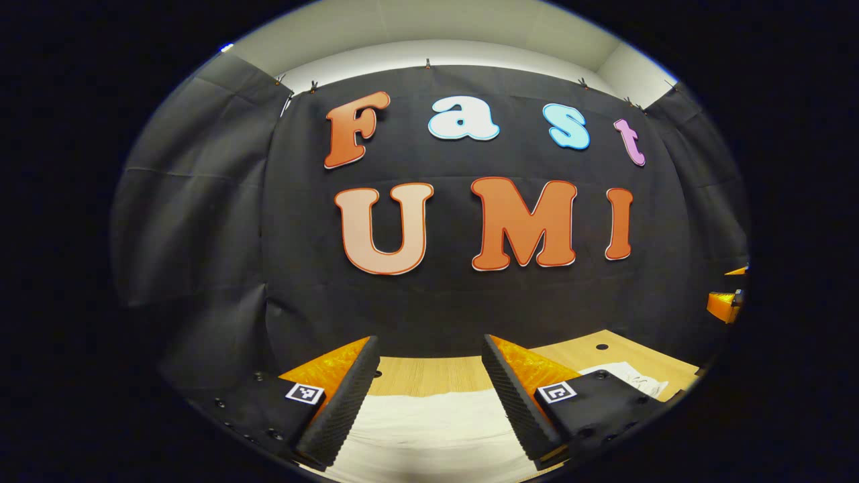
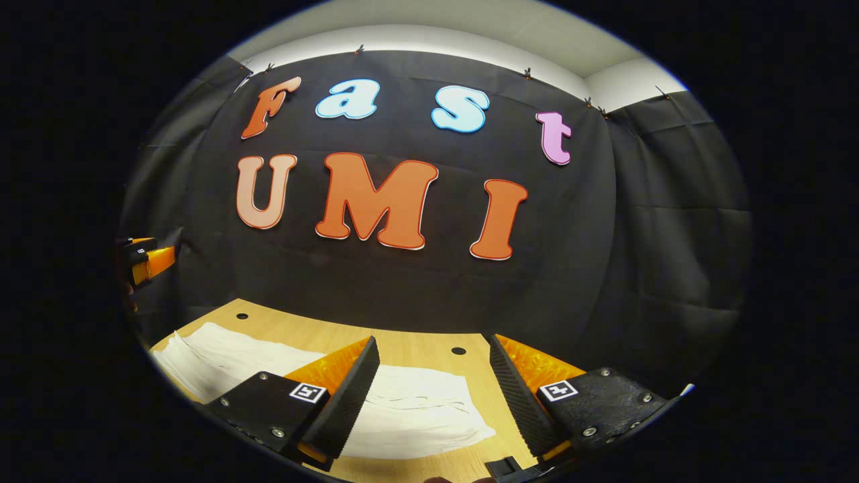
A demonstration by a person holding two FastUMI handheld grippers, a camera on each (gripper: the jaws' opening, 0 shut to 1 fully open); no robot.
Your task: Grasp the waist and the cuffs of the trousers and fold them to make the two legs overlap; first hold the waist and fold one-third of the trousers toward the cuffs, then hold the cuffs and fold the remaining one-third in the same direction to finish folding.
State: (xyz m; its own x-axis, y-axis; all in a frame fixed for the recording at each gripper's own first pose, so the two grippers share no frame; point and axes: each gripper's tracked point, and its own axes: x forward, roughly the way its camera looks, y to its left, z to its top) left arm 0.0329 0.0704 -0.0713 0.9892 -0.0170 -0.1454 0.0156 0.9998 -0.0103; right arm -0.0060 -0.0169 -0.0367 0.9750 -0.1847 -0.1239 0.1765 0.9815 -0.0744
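**Both hand-held grippers wide apart above trousers**

We see white trousers (image 2: 416, 412) lying flat on the wood counter (image 2: 409, 342). L hand-held gripper (image 1: 429, 392) hovers w/ fingers spread, nothing between them, cloth below. R hand-held gripper (image 2: 433, 396) likewise spread, over the trousers' near end.

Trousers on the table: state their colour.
The trousers are plain white, lying on the table; the right gripper view shows them best.
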